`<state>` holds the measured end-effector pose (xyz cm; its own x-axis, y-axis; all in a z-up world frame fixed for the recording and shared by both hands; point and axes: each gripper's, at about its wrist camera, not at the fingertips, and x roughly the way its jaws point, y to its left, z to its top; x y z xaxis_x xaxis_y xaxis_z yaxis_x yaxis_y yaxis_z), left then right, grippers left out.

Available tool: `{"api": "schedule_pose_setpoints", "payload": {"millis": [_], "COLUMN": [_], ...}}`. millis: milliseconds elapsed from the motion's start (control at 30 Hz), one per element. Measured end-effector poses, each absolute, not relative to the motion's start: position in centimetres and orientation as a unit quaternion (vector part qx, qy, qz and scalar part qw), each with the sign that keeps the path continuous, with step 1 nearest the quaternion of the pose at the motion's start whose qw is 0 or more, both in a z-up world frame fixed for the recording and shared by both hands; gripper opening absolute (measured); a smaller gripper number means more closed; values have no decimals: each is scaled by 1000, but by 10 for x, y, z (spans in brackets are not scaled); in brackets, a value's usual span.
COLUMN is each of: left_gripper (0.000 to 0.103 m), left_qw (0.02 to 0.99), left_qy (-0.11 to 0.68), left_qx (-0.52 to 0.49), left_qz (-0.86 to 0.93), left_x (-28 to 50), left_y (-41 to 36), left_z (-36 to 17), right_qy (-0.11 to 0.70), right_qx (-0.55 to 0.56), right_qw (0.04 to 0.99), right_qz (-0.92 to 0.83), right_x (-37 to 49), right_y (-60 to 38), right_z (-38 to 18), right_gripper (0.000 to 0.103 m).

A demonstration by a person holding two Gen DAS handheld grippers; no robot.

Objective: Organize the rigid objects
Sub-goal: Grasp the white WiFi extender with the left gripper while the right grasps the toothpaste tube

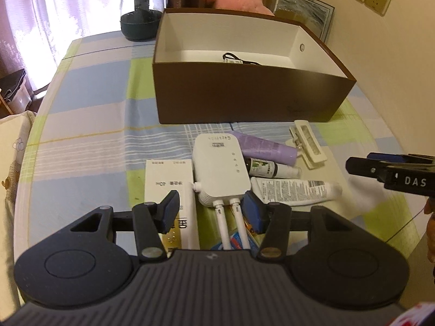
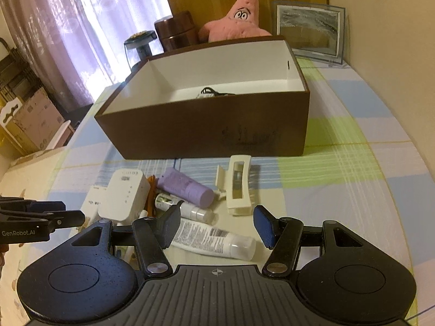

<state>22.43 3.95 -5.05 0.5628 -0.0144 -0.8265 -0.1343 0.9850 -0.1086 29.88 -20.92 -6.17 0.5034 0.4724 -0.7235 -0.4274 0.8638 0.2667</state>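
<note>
Left hand-held gripper (image 1: pixel 210 213) is hovering open right over the router (image 1: pixel 220 167) — closer than the right one. Router's long axis is running straight ahead toward the box (image 1: pixel 244 103). Right hand-held gripper (image 2: pixel 216 226) is open too, sitting over the white tube (image 2: pixel 214 241).

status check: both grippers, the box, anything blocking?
Left gripper open, empty, over white router. Right gripper open, empty, over white tube. Brown box holds only a black cable. Path to box unobstructed.

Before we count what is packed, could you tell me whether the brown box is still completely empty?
No: the right wrist view shows a black cable already lying on the white floor of the brown box.
</note>
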Motion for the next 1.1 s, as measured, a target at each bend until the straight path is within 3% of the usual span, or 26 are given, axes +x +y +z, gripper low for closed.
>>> {"api": "schedule_pose_setpoints", "payload": {"millis": [933,1100], "left_gripper": [52,57], "left_qw": [867,865], "left_qy": [495,498], "left_qx": [-48,-51], "left_qz": [32,31], "left_x": [276,286], "left_y": [25,24], "left_z": [-88,-94], "right_qy": [447,444], "right_qx": [5,-9], "right_qw": [857,854], "right_qz": [256,273], "right_x": [326,329], "right_y": [-201,-199], "right_z": [-95,-98], "right_gripper": [57,57]}}
